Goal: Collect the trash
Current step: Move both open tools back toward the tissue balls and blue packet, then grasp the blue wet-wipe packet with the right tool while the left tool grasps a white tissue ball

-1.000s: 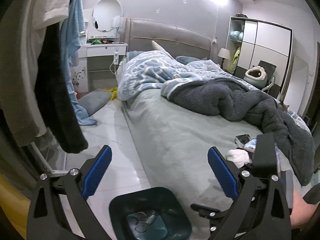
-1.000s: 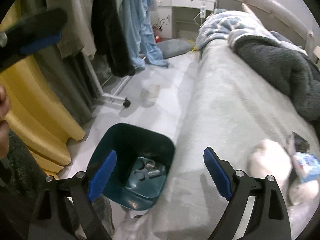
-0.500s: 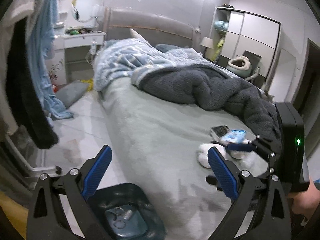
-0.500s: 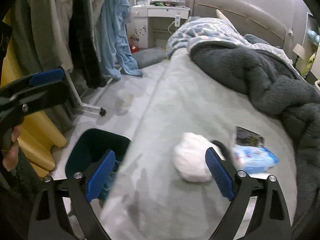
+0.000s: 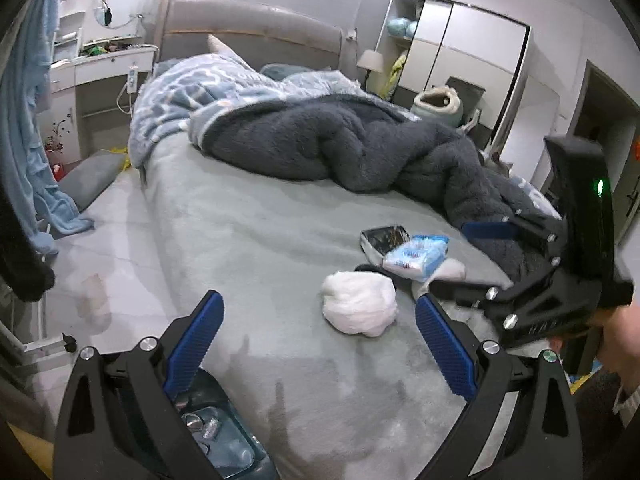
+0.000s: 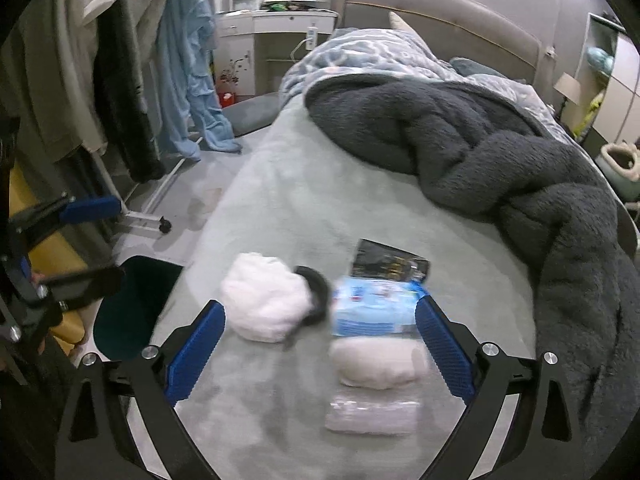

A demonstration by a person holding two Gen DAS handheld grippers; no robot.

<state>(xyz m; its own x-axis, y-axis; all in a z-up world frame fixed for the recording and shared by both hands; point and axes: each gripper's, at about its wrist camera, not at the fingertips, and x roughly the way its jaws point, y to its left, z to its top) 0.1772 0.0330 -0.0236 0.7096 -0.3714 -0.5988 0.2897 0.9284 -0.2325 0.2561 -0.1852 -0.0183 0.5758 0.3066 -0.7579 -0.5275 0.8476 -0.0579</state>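
Trash lies on the grey-green bed [image 5: 248, 240]: a white crumpled wad [image 5: 358, 308] [image 6: 266, 304], a blue-and-white packet [image 5: 416, 256] [image 6: 376, 308], a dark foil wrapper [image 5: 382, 238] [image 6: 390, 260], a pale wad [image 6: 380, 364] and a clear wrapper [image 6: 372, 412]. A dark teal bin [image 5: 218, 440] [image 6: 132, 304] stands on the floor by the bed with small items inside. My left gripper [image 5: 318, 344] is open and empty, above the bed edge before the white wad. My right gripper [image 6: 320, 352] is open and empty, hovering over the trash pile.
A dark fluffy blanket [image 5: 360, 148] [image 6: 500, 152] and a blue patterned duvet [image 5: 192, 92] cover the far bed. Clothes hang on a wheeled rack [image 6: 148, 216] at left. A dressing table [image 6: 276, 28] stands at the back. A wardrobe [image 5: 460, 52] stands at right.
Both grippers swung from the bin toward the bed. The trash pile now sits between the right gripper's fingers. The bin has slid to the lower left of both views.
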